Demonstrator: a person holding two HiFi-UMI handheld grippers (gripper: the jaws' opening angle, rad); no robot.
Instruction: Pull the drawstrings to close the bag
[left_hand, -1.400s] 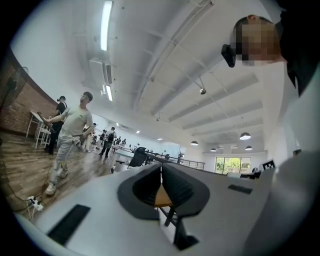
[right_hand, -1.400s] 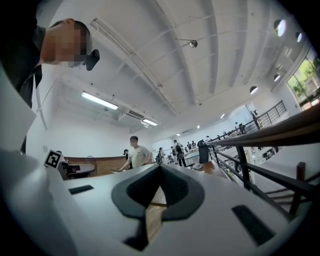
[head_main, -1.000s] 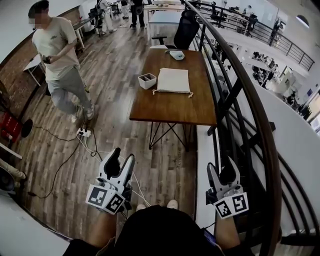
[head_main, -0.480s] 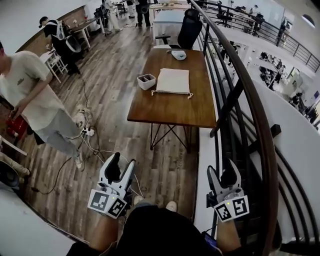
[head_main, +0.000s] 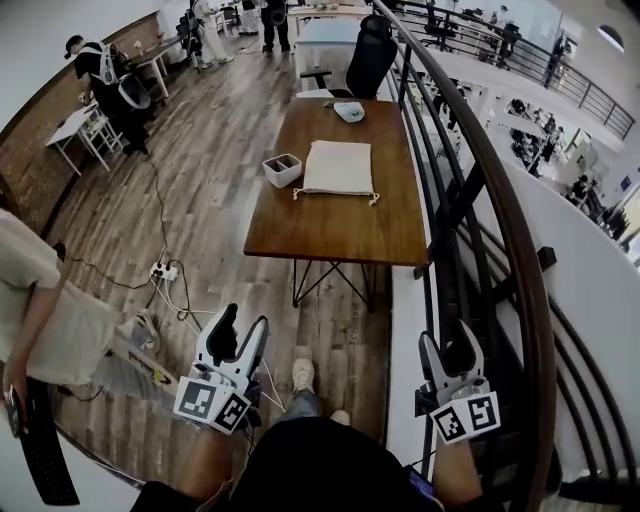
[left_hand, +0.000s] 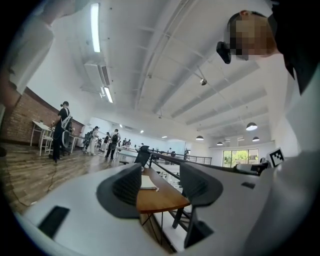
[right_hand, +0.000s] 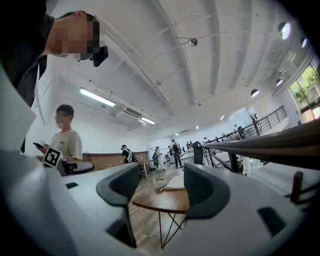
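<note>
Cream cloth bag (head_main: 338, 167), upper centre: judged soft, light.
Grip drawstrings (head_main: 372, 199) at its lower corners; my left gripper (head_main: 242, 320) just widened, right gripper (head_main: 450, 335) just narrowed, both empty, agape.

1. Two grippers: the left gripper (head_main: 241, 322) and the right gripper (head_main: 448, 338). Each has one marker cube and two jaws standing apart with nothing between them. The left's jaws have just been opening, the right's just closing a little.
2. One wooden table (head_main: 330, 228).
3. One cloth drawstring bag (head_main: 338, 165), with two knotted cord ends at its near edge.
4. One small white box (head_main: 282, 170).
5. One small white object (head_main: 349, 112) at the table's far end; what it is cannot be told.
6. One black office chair (head_main: 372, 55).
7. One white power strip (head_main: 160, 270).
8. Two people near enough to count: one person at the left edge (head_main: 45, 320) and one person with a backpack (head_main: 100, 75). The far figures are too small to count.
</note>
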